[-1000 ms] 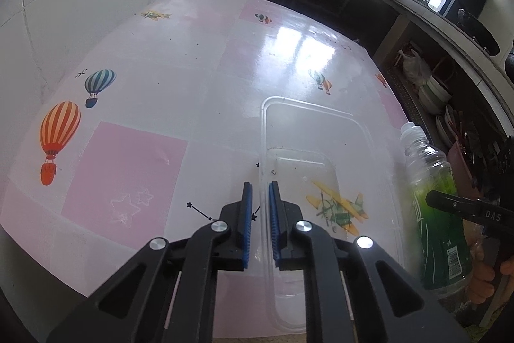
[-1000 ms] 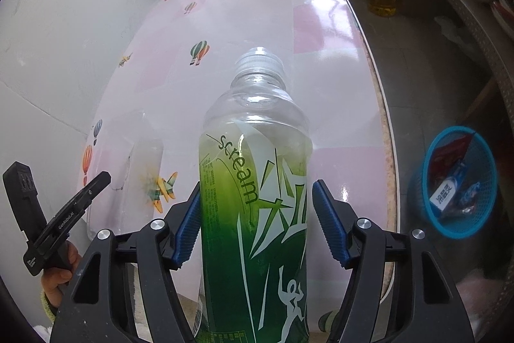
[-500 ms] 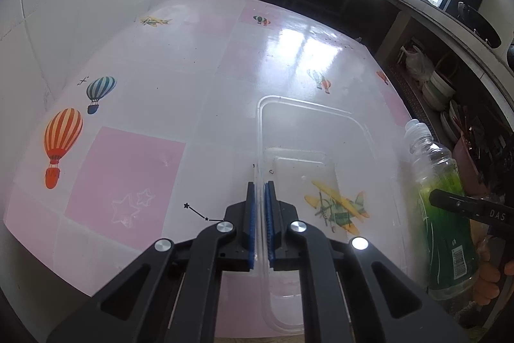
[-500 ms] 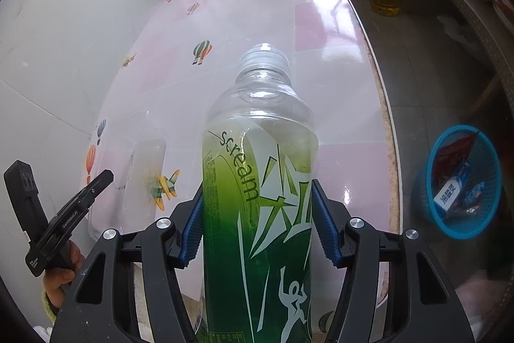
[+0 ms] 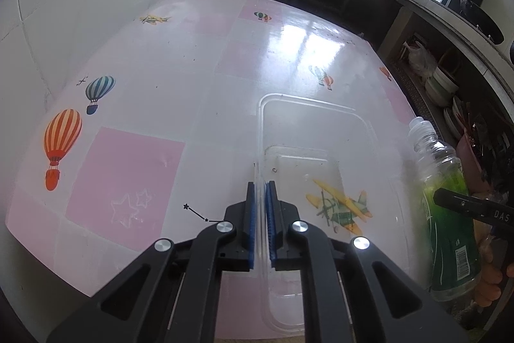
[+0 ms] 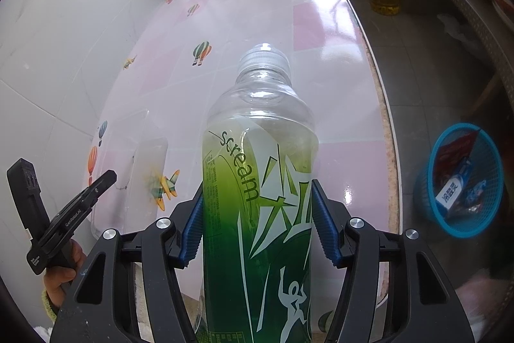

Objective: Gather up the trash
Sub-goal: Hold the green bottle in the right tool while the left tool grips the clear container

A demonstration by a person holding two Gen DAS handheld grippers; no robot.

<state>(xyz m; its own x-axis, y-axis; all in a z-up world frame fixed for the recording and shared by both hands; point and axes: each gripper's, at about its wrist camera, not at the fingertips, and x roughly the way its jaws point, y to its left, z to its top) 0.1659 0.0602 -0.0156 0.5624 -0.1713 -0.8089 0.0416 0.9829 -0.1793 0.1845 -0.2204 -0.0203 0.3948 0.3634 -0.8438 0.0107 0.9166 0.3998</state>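
The left wrist view shows the left gripper [image 5: 261, 208] clenched on the thin near-left rim of a clear rectangular plastic container [image 5: 321, 156], the rim running straight out between its blue pads [image 5: 251, 224]. The container's body lies to the right of those jaws on the pink-and-white table with balloon and aeroplane prints [image 5: 180, 79], and its long axis runs away from the camera, in line with the fingers. A printed yellow aeroplane shows through its floor. At the right edge of this view, well right of the jaws, stands the green-labelled clear plastic bottle with a ribbed clear cap [image 5: 446, 208], with the other gripper's dark body across it and fingers of a hand [image 5: 488, 275] behind.

Only the right wrist view shows the grasp on that bottle: the right gripper [image 6: 257, 221] has both blue pads pressed against the bottle's [image 6: 257, 182] label sides. The bottle fills the space between the jaws, its long axis pointing forward and upward along the fingers, cap farthest from the camera. Only here, too, a blue round mesh basket [image 6: 430, 198] holding wrappers sits on the floor, off to the right of the jaws past the table edge. To the left of the jaws the left gripper's dark body appears over the container [image 6: 141, 169], held by a hand [image 6: 61, 275].
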